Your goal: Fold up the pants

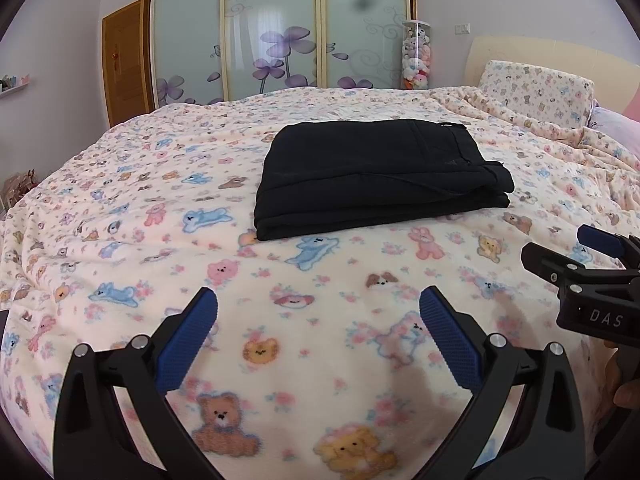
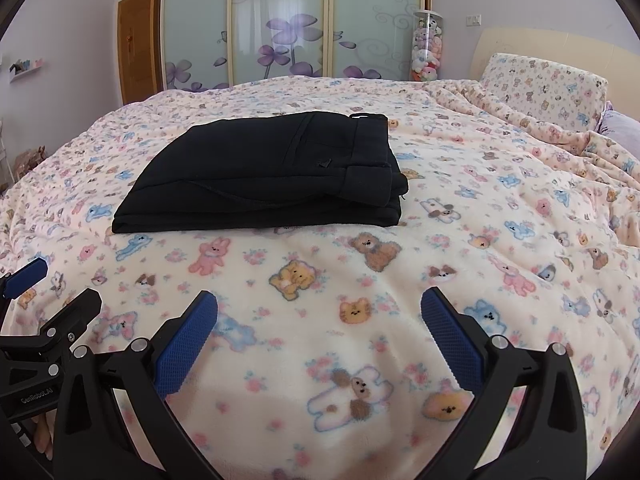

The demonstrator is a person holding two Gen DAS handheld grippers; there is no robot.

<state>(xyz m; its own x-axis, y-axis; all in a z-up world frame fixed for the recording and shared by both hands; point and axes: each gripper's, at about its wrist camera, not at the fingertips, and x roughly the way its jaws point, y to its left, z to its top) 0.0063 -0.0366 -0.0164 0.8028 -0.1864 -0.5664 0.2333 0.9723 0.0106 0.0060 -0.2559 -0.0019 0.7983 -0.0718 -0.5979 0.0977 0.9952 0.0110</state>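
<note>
Black pants (image 1: 376,176) lie folded into a compact rectangle on the teddy-bear blanket (image 1: 160,208), waistband to the right. They also show in the right wrist view (image 2: 272,176). My left gripper (image 1: 318,308) is open and empty, held back above the blanket near the front of the bed. My right gripper (image 2: 319,308) is open and empty too, beside the left one. The right gripper shows at the right edge of the left wrist view (image 1: 560,252), and the left gripper at the left edge of the right wrist view (image 2: 60,280).
A pillow (image 1: 536,88) and headboard (image 1: 520,52) stand at the back right, with bunched blanket in front. A flowered sliding wardrobe (image 1: 276,28), a wooden door (image 1: 124,64) and a clear tube of plush toys (image 1: 416,56) stand behind the bed.
</note>
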